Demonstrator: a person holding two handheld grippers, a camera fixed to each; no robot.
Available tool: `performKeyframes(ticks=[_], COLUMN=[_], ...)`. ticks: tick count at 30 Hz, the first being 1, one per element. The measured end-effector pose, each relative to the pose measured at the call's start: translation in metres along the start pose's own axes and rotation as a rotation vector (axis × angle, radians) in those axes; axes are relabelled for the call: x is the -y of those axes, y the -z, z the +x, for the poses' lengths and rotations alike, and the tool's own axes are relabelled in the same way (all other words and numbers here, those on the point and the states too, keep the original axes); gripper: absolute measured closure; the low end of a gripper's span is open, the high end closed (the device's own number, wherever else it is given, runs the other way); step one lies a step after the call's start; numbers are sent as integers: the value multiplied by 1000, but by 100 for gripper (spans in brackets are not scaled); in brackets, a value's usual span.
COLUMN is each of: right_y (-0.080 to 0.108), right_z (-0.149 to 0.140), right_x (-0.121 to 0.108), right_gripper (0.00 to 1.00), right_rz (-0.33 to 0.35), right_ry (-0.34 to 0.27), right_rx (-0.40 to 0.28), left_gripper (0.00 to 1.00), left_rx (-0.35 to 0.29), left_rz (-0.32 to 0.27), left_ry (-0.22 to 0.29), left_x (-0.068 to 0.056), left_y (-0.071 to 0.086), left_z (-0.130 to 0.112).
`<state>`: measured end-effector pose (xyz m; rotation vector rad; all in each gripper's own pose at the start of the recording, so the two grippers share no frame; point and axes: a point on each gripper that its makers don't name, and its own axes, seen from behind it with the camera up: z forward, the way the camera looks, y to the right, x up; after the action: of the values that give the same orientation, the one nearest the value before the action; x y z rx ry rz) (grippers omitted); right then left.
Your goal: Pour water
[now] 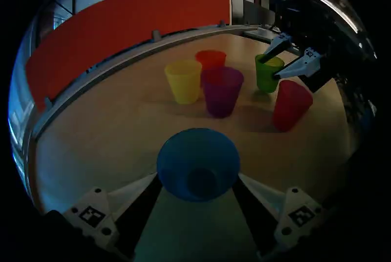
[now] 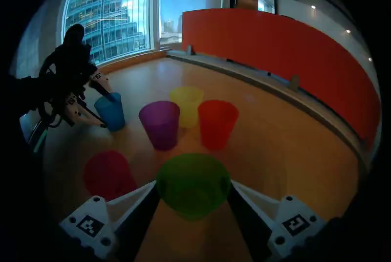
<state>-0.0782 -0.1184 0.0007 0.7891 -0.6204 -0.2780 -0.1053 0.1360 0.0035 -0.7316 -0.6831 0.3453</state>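
My left gripper [image 1: 198, 180] is shut on a blue cup [image 1: 198, 157], whose open mouth faces the camera. My right gripper [image 2: 193, 188] is shut on a green cup [image 2: 193, 179] in the same way. In the left gripper view the right gripper [image 1: 276, 66] holds the green cup [image 1: 267, 75] at the table's far right. In the right gripper view the left gripper [image 2: 104, 110] holds the blue cup [image 2: 111, 113] at the left. Both cups seem to stand on the wooden table [image 1: 107, 135]. I cannot tell whether any cup holds water.
Between the two held cups stand a yellow cup [image 1: 184, 81], an orange-red cup [image 1: 210, 59] and a purple cup [image 1: 222, 91], close together. A dark red cup [image 1: 290, 104] stands apart beside the green one. A red partition [image 1: 122, 27] lines the table's far edge.
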Motion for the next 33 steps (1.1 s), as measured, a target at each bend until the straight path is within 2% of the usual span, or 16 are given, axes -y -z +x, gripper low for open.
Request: performKeyframes(ticks=[17,26,33], right_y=[-2,-2,8], right_z=[-10,-12,-15], right_x=[3,1,1], right_gripper=[8,0,0], right_rz=[0,-17,-37], right_ry=[-14,-21,-35], right_rx=[-1,1,-8], left_gripper=[3,3,3], left_rx=[32,27,12], left_rz=[-1,11,32], left_ry=[-23,-28,-12], left_x=[-7,-5,0], left_y=[1,4,14], left_z=[-10,-8,-9])
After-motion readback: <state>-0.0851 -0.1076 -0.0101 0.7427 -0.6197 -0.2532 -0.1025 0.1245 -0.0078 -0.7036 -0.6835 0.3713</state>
